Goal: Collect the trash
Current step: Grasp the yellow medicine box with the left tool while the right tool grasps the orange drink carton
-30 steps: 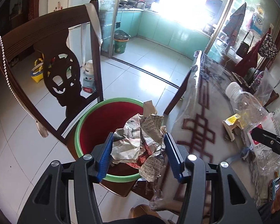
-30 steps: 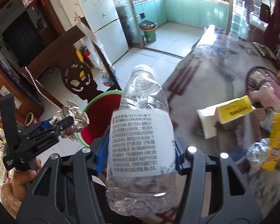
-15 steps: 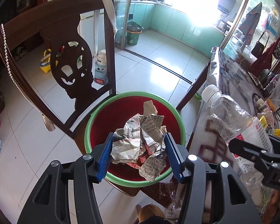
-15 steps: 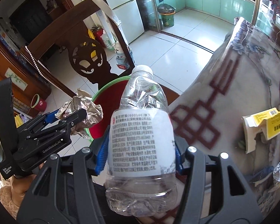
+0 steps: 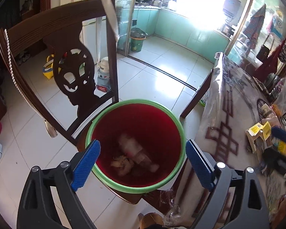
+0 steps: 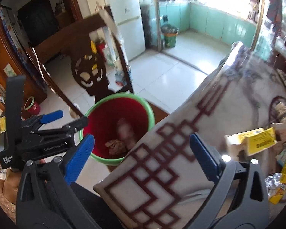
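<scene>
Left wrist view, bottom of frame: our left gripper (image 5: pixel 142 165) stands wide, its blue pads empty, held above the bin (image 5: pixel 108 181). Right wrist view: our right gripper (image 6: pixel 142 157) is just as wide and holds nothing, hanging over the near corner of the table (image 6: pixel 238 95).

The bin is red inside with a green rim and sits on a dark wooden chair (image 5: pixel 53 26) at frame centre. At its bottom lie the crumpled paper (image 5: pixel 122 163) and a blurred plastic bottle (image 5: pixel 135 149), touching.

Right of the bin, the table wears a pale cloth with a maroon fret pattern under clear plastic. A yellow-labelled box (image 6: pixel 257 141) and foil wrappers lie at lower right.

Farther, upper frame: white tiled floor, a white fridge (image 6: pixel 124 15), teal kitchen cabinets, a second bin (image 5: pixel 137 40).
</scene>
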{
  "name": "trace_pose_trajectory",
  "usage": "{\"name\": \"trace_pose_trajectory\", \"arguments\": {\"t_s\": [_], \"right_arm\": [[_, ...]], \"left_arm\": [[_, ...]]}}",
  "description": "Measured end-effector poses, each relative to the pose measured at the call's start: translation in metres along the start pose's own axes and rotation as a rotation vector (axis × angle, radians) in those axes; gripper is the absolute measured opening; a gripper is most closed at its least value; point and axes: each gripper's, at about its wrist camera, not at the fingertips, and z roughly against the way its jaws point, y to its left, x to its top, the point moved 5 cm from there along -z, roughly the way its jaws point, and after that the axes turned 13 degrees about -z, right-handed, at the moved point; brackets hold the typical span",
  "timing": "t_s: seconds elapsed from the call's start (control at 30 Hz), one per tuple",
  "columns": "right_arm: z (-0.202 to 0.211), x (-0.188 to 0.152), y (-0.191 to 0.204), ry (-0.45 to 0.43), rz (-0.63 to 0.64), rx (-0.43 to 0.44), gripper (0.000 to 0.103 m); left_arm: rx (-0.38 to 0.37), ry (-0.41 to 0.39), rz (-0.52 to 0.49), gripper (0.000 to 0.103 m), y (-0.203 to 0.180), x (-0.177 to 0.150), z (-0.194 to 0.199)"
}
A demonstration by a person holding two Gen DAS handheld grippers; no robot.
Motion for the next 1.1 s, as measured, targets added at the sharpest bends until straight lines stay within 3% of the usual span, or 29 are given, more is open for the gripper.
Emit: {"name": "trace_pose_trajectory", "arguments": {"t_s": [0.07, 0.1, 0.2, 0.3, 0.43, 0.6, 0.77, 0.9, 1.1], "right_arm": [[0.036, 0.001, -0.01, -0.148, 0.0, -0.013, 0.098], [0.064, -0.001, -0.016, -0.266, 0.008, -0.033, 0.098], [0.121, -0.014, -0.03, -0.525, 0.047, -0.137, 0.099], [0.141, -0.033, -0.059, -0.598, -0.002, -0.285, 0.099], [0.146, -0.053, -0.114, -0.498, -0.178, -0.26, 0.099], [0.164, -0.082, -0.191, -0.472, -0.248, -0.465, 0.099], [0.174, -0.104, -0.26, -0.384, -0.321, -0.536, 0.099], [0.171, -0.125, -0.288, -0.344, -0.426, -0.472, 0.099], [0.155, -0.14, -0.306, -0.249, -0.536, -0.383, 0.099]], "left_arm": [[-0.006, -0.015, -0.032, 0.087, -0.013, 0.001, 0.007], [-0.014, -0.024, -0.047, 0.087, -0.02, 0.002, 0.012], [-0.041, -0.079, -0.085, 0.087, -0.043, 0.006, 0.028], [-0.048, -0.145, -0.126, 0.088, -0.071, 0.013, 0.044], [-0.11, -0.196, -0.16, 0.095, -0.115, 0.02, 0.061], [-0.133, -0.221, -0.32, 0.095, -0.183, 0.021, 0.071], [-0.206, -0.203, -0.428, 0.095, -0.25, 0.03, 0.056], [-0.244, -0.134, -0.579, 0.095, -0.301, 0.043, 0.025], [-0.211, -0.02, -0.701, 0.095, -0.339, 0.06, -0.028]]}}
